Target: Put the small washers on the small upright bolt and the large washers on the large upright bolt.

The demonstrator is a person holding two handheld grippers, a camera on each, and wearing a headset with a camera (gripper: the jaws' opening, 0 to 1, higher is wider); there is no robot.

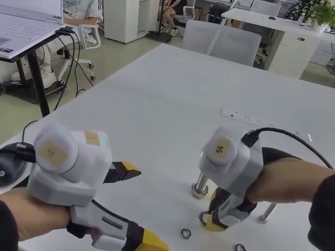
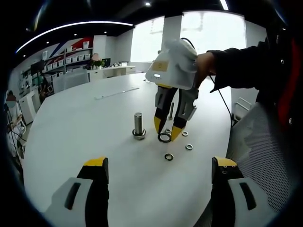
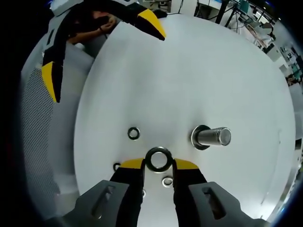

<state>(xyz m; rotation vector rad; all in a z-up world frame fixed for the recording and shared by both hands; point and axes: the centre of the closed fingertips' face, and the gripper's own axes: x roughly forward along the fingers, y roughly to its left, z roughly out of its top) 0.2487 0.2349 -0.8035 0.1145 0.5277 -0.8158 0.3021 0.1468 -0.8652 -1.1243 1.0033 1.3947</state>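
While the right gripper [image 3: 158, 164] clamps its fingers on a large washer [image 3: 148, 160] just beside the large upright bolt [image 3: 211, 136], the left gripper [image 2: 158, 163] hovers with fingers wide apart; loose washers [image 3: 130, 133] lie on the white table [image 3: 189, 71].

Past the large bolt [image 1: 199, 185] and loose washers [image 1: 185, 233], table [image 1: 172, 94] lies open.

White table [image 1: 172, 99] under me. Laptop [image 1: 26, 21] far left on a stand, cables [image 1: 73, 57] hanging off it. Grey chairs [image 1: 222, 39] at far edge. Plant [image 1: 319, 13] far right.
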